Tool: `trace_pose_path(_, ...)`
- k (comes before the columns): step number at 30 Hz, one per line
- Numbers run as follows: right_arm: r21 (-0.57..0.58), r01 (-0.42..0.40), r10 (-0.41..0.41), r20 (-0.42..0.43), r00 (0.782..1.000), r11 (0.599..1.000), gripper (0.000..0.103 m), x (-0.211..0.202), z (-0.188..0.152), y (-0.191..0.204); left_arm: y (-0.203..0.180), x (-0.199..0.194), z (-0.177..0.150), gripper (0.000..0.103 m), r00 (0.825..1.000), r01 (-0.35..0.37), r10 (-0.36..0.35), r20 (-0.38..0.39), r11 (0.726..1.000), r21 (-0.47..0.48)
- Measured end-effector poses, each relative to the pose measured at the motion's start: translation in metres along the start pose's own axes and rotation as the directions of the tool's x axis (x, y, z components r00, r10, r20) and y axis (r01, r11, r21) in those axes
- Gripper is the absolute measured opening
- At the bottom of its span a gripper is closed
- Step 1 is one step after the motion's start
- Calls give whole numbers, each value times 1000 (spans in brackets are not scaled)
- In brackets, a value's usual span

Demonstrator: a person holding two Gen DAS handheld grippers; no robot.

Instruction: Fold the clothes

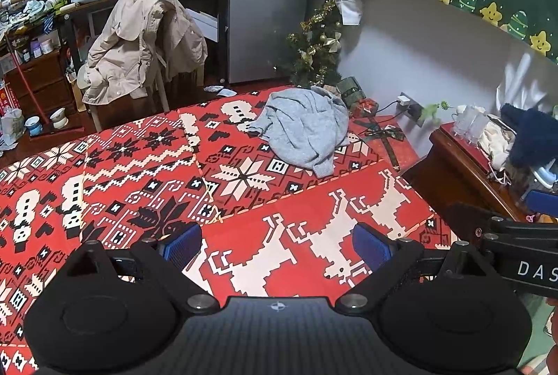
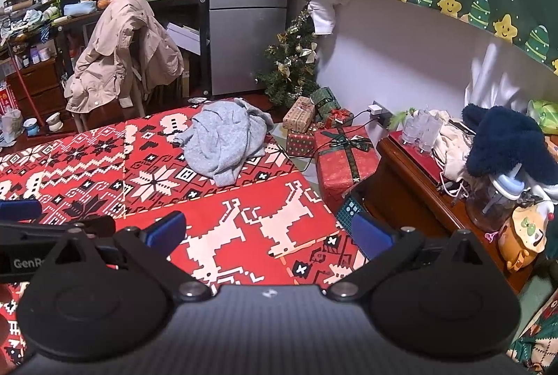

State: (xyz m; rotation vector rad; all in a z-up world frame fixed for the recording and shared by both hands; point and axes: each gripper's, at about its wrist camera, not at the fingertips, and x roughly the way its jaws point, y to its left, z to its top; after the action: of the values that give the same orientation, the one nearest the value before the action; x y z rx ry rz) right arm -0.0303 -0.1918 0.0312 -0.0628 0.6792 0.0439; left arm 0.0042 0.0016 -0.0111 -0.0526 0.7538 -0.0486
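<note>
Left wrist view: grey sweater (image 1: 303,127) lies crumpled on the red patterned blanket (image 1: 139,172), well beyond the left gripper (image 1: 277,246), fingers spread wide, empty. Right gripper (image 2: 268,232) likewise wide, sweater (image 2: 223,137) ahead.

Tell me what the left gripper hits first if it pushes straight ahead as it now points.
Probably the red patterned cloth in front of the open left gripper; beyond that lies the crumpled grey sweater. Depth is unclear, so which comes first is uncertain.

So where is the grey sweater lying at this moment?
The grey sweater lies crumpled at the far right part of the red patterned cloth, in both wrist views, just before the small Christmas tree and left of the wrapped gift boxes.
</note>
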Motion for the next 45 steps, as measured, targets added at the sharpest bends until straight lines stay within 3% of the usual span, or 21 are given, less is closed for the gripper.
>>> trace_pose_path(23, -11, -14, 14, 33, 999, 1000, 102, 16, -2, -1, 1, 21, 3, 92, 1000, 9, -9, 3, 1000, 10)
trace_pose_path(28, -4, -20, 20, 25, 999, 1000, 102, 39, 3, 2, 10, 43, 9, 92, 999, 40, -41, -27, 999, -27)
trace_pose_path(32, -16, -10, 10, 27, 1000, 1000, 102, 63, 10, 9, 13, 62, 18, 94, 1000, 15, -15, -8, 1000, -24)
trace_pose_path(37, -40, 30, -28, 41, 999, 999, 102, 98, 19, 15, 22, 97, 41, 94, 998, 65, -65, 3, 998, -8)
trace_pose_path(39, -26, 21, -20, 39, 999, 999, 102, 114, 24, 13, 25, 112, 50, 97, 999, 50, -50, 5, 999, 5)
trace_pose_path(42, 37, 28, -30, 74, 997, 999, 102, 139, 31, 5, 27, 136, 61, 97, 1000, 11, -12, 26, 999, 36)
trace_pose_path(45, 54, 4, -10, 113, 993, 999, 102, 164, 37, 1, 32, 164, 67, 97, 998, 61, -61, -9, 997, 54)
